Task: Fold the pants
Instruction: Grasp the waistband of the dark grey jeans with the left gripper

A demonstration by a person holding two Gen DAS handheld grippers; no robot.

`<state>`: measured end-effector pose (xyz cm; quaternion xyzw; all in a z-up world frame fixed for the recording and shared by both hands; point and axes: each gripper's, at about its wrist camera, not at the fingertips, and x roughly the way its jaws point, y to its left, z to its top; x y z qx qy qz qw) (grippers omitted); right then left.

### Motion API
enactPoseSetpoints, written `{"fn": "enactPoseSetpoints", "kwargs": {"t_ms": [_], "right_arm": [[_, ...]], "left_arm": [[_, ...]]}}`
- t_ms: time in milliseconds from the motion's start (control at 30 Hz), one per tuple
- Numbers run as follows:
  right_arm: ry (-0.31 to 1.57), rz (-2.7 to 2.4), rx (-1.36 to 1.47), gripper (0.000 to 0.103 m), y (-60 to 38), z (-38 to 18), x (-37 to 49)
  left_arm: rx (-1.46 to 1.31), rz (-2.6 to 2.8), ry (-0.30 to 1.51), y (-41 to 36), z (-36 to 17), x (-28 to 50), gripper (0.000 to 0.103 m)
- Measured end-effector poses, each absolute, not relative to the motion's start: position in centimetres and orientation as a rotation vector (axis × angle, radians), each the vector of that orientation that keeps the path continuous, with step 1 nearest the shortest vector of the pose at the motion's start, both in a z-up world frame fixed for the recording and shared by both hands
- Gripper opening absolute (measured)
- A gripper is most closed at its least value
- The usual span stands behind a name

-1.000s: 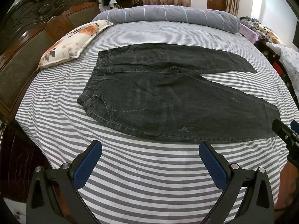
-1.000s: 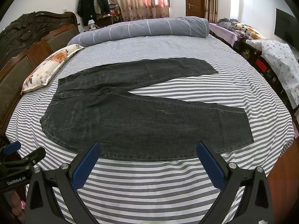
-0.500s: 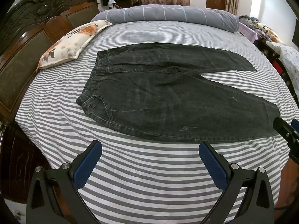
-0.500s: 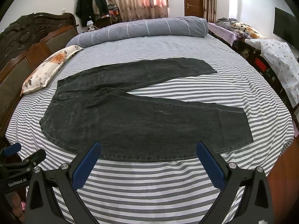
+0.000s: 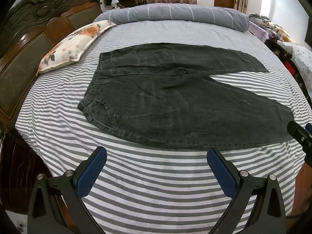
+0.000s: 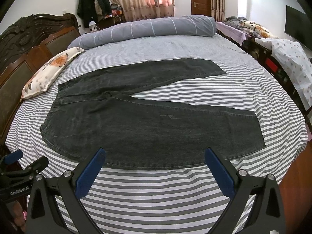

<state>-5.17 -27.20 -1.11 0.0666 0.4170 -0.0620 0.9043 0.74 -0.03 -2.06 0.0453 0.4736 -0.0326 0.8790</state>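
Dark grey denim pants [image 5: 175, 101] lie flat on the striped bed, waistband to the left and both legs spread apart to the right; they also show in the right wrist view [image 6: 148, 120]. My left gripper [image 5: 156, 156] is open and empty, just short of the pants' near edge. My right gripper [image 6: 156, 156] is open and empty, its fingertips at the near hem of the front leg. The right gripper shows at the left view's right edge [image 5: 300, 136]; the left gripper shows at the right view's left edge [image 6: 21, 167].
The grey-and-white striped bed sheet [image 5: 156, 185] covers the bed. A floral pillow [image 5: 74, 44] lies at the back left by the dark wooden headboard [image 5: 29, 39]. A rolled grey duvet [image 5: 175, 14] runs along the far edge. Furniture with cloths [image 6: 282, 58] stands to the right.
Both grippers have drifted slightly closer to the pants' near edge; the view has barely shifted. The pants have not moved.
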Motion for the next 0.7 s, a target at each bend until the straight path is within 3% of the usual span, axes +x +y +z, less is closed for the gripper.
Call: {"fn": "enactPoseSetpoints", "kwargs": {"t_ms": [467, 700], "right_arm": [[0.891, -0.044, 0.114, 0.101, -26.3, -2.1, -0.6], [0.882, 0.028, 0.160, 0.101, -25.6, -2.4, 3.5]], "left_arm": [[-0.069, -0.060, 0.994, 6.7, -3.9, 8.5, 0.062], [-0.232, -0.088, 0.878, 13.6, -3.0, 14.5, 0.060]]}}
